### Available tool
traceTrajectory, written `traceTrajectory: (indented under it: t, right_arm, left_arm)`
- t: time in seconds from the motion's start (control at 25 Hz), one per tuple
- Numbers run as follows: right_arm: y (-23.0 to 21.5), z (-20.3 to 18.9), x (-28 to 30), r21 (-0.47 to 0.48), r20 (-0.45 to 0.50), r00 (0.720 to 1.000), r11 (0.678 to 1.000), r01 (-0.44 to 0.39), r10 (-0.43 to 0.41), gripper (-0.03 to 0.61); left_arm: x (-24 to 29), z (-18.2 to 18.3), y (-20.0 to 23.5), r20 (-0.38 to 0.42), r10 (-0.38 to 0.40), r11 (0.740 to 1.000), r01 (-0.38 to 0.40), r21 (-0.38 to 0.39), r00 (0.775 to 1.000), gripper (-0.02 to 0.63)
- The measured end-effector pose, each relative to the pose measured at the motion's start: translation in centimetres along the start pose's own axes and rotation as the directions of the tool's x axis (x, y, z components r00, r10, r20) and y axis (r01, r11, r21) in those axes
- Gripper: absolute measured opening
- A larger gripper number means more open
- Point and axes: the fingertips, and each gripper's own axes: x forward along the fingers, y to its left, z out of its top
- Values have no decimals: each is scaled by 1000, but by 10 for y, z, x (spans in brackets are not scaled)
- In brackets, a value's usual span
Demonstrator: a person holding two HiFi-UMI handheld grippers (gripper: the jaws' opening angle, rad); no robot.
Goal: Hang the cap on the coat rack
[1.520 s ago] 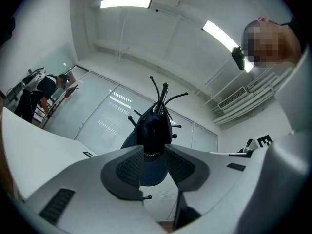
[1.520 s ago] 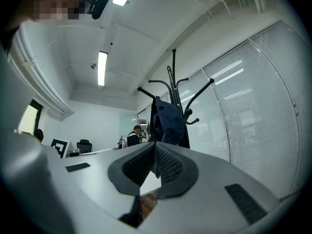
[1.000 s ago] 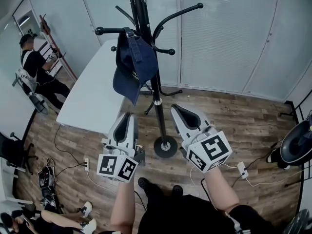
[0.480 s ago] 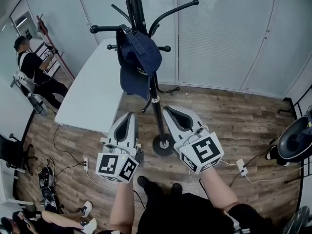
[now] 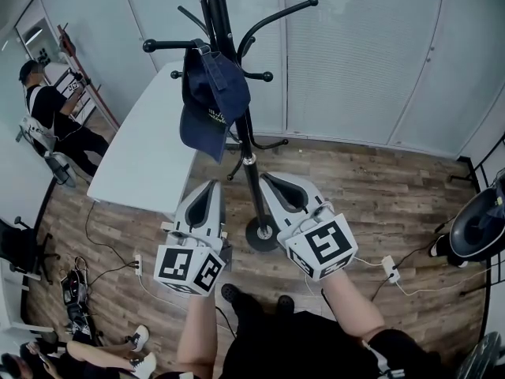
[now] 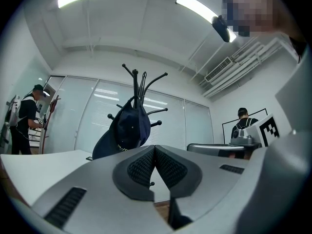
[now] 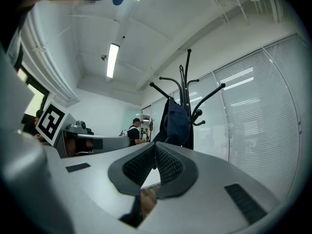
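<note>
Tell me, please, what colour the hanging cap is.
The cap is navy blue, clearest in the head view.

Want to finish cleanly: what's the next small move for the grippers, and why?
Probably just lower both grippers away from the coat rack. The cap hangs from an upper hook, free of both; the left gripper has just closed its jaws on nothing, and the right gripper is shut and empty, so nothing seems left to place.

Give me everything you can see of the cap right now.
The cap is a dark navy baseball cap, soft fabric by the look, with small pale print on the front. It hangs from a hook of the black coat rack, apparently by its back strap, brim pointing down. Only the rack touches it.
</note>
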Motion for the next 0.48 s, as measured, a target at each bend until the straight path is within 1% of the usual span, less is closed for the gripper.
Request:
traceTrajectory:
  t: [0.48]
  right_arm:
    - [1, -3, -6, -12, -10, 1000, 1000, 13, -13, 31]
  left_arm:
    - [-1, -5, -6, -14, -21, 1000, 21, 2, 1000, 15]
